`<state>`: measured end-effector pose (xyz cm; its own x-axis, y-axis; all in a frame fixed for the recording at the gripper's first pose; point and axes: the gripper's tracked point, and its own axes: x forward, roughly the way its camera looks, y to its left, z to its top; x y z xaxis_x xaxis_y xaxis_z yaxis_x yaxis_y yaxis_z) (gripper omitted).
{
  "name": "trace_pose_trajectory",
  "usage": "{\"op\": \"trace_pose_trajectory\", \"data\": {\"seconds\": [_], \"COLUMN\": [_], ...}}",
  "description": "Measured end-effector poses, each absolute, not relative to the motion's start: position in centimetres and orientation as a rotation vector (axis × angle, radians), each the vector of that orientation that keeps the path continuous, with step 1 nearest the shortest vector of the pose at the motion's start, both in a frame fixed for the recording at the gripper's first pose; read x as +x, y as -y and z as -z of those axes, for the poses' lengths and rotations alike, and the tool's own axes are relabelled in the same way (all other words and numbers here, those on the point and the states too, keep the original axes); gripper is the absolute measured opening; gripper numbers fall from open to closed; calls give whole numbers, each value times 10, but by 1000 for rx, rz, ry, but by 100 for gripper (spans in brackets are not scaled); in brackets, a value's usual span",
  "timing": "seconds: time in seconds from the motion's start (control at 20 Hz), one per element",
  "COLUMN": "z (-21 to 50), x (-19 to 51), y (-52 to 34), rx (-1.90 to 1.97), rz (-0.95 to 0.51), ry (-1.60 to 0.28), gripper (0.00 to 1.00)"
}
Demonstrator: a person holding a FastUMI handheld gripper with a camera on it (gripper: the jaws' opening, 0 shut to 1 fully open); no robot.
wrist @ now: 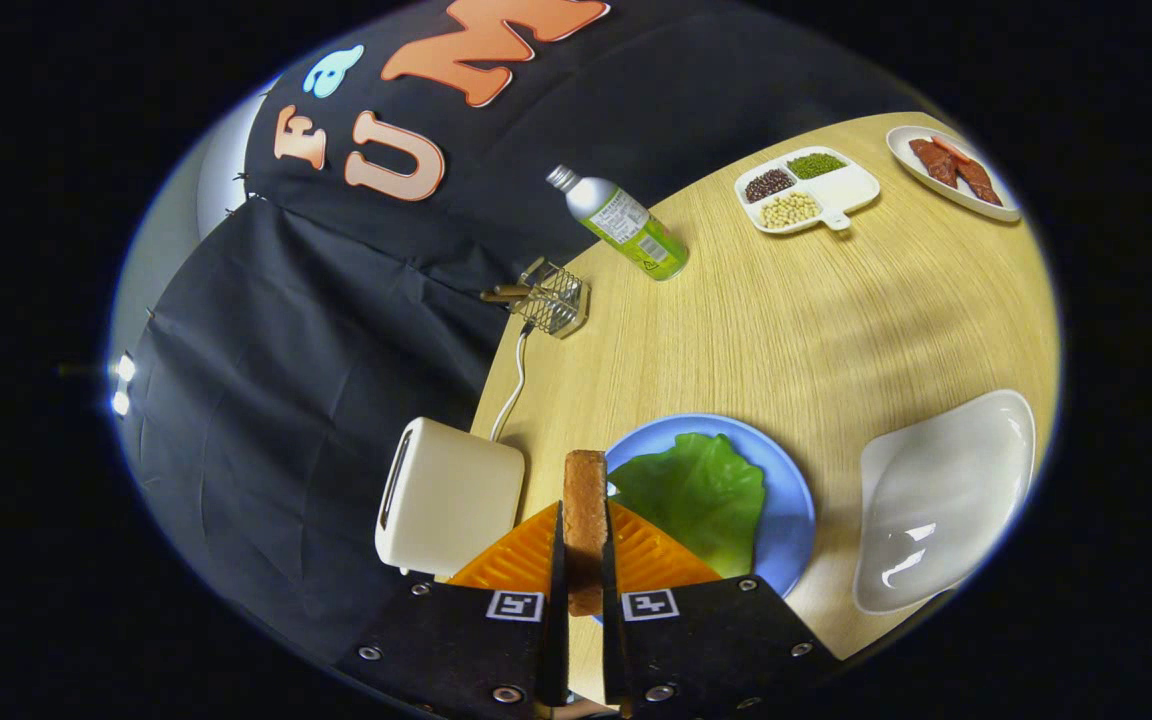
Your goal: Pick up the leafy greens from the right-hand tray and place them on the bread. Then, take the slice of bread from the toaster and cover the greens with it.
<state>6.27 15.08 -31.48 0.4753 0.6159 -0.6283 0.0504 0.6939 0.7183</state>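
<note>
My gripper (584, 545) is shut on a slice of bread (585, 505), held edge-on and upright between both fingers. Just beyond the fingers lies a blue plate (786, 500) with a leafy green (696, 495) spread over it; any bread under the leaf is hidden. The white toaster (446, 495) stands just left of the fingers, at the table's edge, its slot facing away to the left. Right of the plate sits the white tray (941, 495), with nothing in it.
A wire basket (554, 298) and a green-labelled bottle (624, 225) lie further back on the wooden table (836, 320). A divided dish of beans (806, 190) and a plate of meat slices (951, 170) are at the far side. The toaster's cable (514, 385) runs back.
</note>
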Motion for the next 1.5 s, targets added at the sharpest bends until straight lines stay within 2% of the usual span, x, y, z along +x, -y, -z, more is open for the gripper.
{"op": "trace_pose_trajectory", "data": {"seconds": [0.4,0.5,0.75,0.8,0.85,0.95,1.3,1.5], "z": [351,354,360,356,350,332,217,149], "x": [62,60,66,66,69,77,96,88], "y": [-133,-128,-112,-110,-108,-101,-65,-54], "rx": [694,656,503,480,458,407,218,158], "rz": [-336,-305,-256,-256,-255,-247,-177,-154], "ry": [-1048,-1057,-1018,-1001,-978,-907,-563,-382], "gripper": [14,21,52,56,63,68,71,80]}}
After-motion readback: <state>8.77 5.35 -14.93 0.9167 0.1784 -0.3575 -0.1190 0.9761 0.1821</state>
